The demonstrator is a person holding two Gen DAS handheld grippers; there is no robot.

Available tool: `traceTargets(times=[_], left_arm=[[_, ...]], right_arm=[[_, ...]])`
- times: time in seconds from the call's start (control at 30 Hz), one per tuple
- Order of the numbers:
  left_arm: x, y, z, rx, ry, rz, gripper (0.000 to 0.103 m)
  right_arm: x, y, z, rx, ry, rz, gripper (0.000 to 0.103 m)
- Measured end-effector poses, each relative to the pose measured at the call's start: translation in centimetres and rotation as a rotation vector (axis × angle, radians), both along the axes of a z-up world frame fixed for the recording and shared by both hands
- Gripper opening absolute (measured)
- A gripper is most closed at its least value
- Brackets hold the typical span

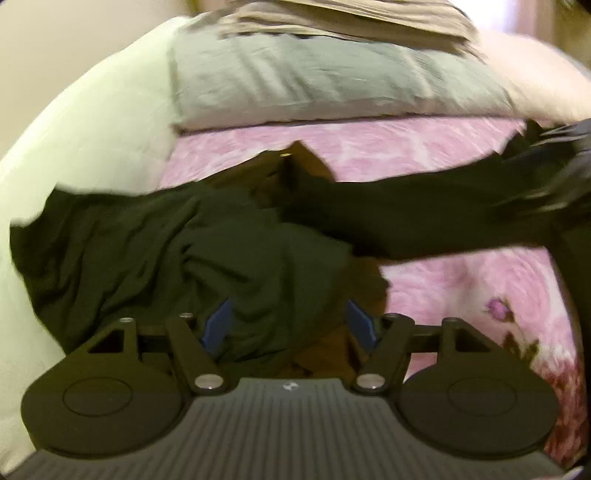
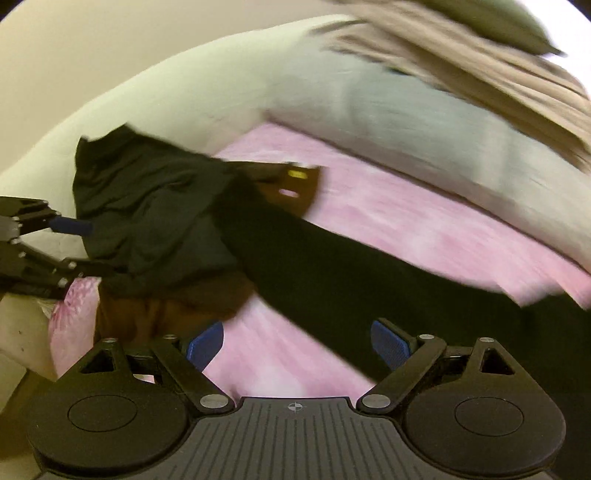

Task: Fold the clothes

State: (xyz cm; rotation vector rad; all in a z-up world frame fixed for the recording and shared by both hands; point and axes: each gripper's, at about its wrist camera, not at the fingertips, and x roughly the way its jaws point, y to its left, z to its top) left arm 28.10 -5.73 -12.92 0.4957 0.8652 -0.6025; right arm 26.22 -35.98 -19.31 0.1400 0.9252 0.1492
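Observation:
A dark garment (image 1: 147, 240) lies crumpled on a pink bedspread (image 1: 461, 288), over a brown garment (image 1: 325, 350). One long dark sleeve or leg (image 1: 424, 218) stretches to the right. My left gripper (image 1: 291, 325) is open, its blue pads either side of a fold of the dark cloth. In the right wrist view the dark garment (image 2: 155, 210) is bunched at the left and its long part (image 2: 351, 280) runs toward my right gripper (image 2: 297, 345), which is open with the cloth edge by its right pad. The left gripper (image 2: 55, 236) shows at the far left.
A grey pillow (image 1: 332, 85) and folded beige bedding (image 1: 351, 18) lie at the head of the bed. A pale wall or headboard (image 1: 92, 122) curves along the left. The brown garment (image 2: 295, 184) carries a yellow label. Both views are motion-blurred.

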Motion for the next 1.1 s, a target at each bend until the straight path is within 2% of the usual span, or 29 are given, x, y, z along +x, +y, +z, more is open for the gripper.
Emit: traceTargets(times=[0.1,0.2,0.37,0.4,0.47,0.53,0.57,0.63,0.8,0.87,0.97,1.1], left_arm=[[0.4,2.5,-1.2,-0.033,0.042,0.072,0.066],[0.0,4.3,-2.7,-0.034,0.093,0.115,0.066],[-0.9,6.1,-5.5,-0.027,0.190,0.153,0.066],[-1.1,6.1,-6.0,-0.026,0.206,0.155,0.066],[-1.3,5.8,-6.5,-0.025,0.227,0.146,0.066],[-1.5,5.3,-6.5,-0.032,0.232,0.122,0.066],[-1.5,5.1,-6.4,-0.035,0.234,0.111,0.066],[-1.1,4.3,-6.4,-0.045,0.233,0.086,0.067],[-0.6,2.8,-6.0,-0.053,0.217,0.043,0.068],[-0.5,2.4,-5.8,-0.052,0.213,0.032,0.068],[-0.7,2.0,-5.7,-0.045,0.213,0.013,0.068],[-1.2,1.3,-5.7,-0.036,0.214,-0.024,0.068]], right_arm=[[7.4,3.8,-3.6,0.003,0.001,0.064,0.090],[12.7,5.9,-6.9,0.057,0.023,0.075,0.090],[17.4,7.9,-10.2,0.023,0.041,0.080,0.089],[17.9,8.1,-10.7,0.035,0.050,0.083,0.089],[18.3,8.4,-11.4,0.046,0.067,0.088,0.080],[18.4,7.7,-11.4,0.073,0.075,0.076,0.077],[18.5,7.4,-11.5,0.088,0.079,0.069,0.068],[18.4,6.0,-11.4,0.136,0.085,0.025,0.057],[18.5,4.3,-11.5,0.217,0.087,-0.028,0.041],[18.3,4.0,-11.2,0.247,0.070,-0.046,0.024],[17.6,3.1,-10.1,0.320,0.030,-0.107,0.018],[15.1,0.5,-7.6,0.420,-0.053,-0.198,0.017]])
